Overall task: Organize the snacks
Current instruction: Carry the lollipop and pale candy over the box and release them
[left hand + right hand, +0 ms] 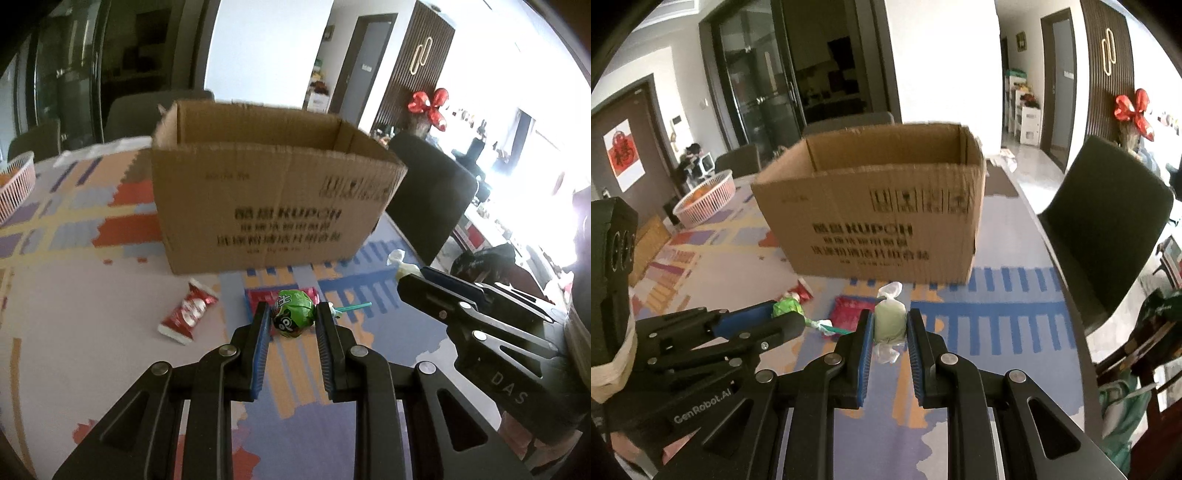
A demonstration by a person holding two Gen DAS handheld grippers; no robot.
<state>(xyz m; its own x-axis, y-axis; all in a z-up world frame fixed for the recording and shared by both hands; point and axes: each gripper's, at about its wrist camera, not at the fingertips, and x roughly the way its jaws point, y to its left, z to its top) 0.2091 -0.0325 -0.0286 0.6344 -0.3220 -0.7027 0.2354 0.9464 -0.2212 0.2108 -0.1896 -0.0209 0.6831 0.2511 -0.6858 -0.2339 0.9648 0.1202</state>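
Note:
My left gripper is shut on a green-wrapped lollipop, its teal stick poking out to the right. My right gripper is shut on a pale green candy in a clear twisted wrapper. Both are held above the patterned tablecloth, in front of an open cardboard box printed with KUPOH. The same box fills the middle of the right wrist view. A red and white snack packet lies on the table at the left. A flat red packet lies below the grippers.
A pink wire basket stands at the far left of the table. Dark chairs stand along the right side and behind the box. The table's right edge curves close to the right gripper. The other gripper's body sits close at the right in the left wrist view.

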